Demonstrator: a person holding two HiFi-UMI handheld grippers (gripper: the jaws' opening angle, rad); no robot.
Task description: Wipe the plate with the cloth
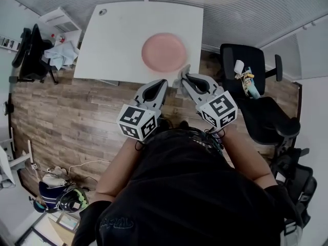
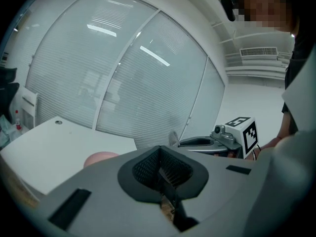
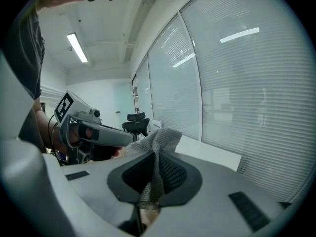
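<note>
A round pink plate (image 1: 164, 52) lies on the white table (image 1: 118, 40), near its front right corner. Both grippers hover over the wooden floor just short of the table's front edge. My left gripper (image 1: 162, 83) is shut with nothing between its jaws. My right gripper (image 1: 183, 78) is shut on a small grey mesh cloth (image 1: 185, 71) that sticks up past the jaws. In the right gripper view the cloth (image 3: 159, 149) is pinched between the dark pads (image 3: 173, 174). In the left gripper view the plate (image 2: 100, 158) peeks over the shut gripper (image 2: 165, 176), with the right gripper (image 2: 217, 141) beside it.
A black office chair (image 1: 259, 94) with small items on its seat stands right of the table. Another black chair (image 1: 31, 53) and a cluttered white shelf (image 1: 60, 45) are at the left. Bags (image 1: 56, 193) lie on the floor lower left. Glass walls with blinds (image 3: 237, 93) are behind the table.
</note>
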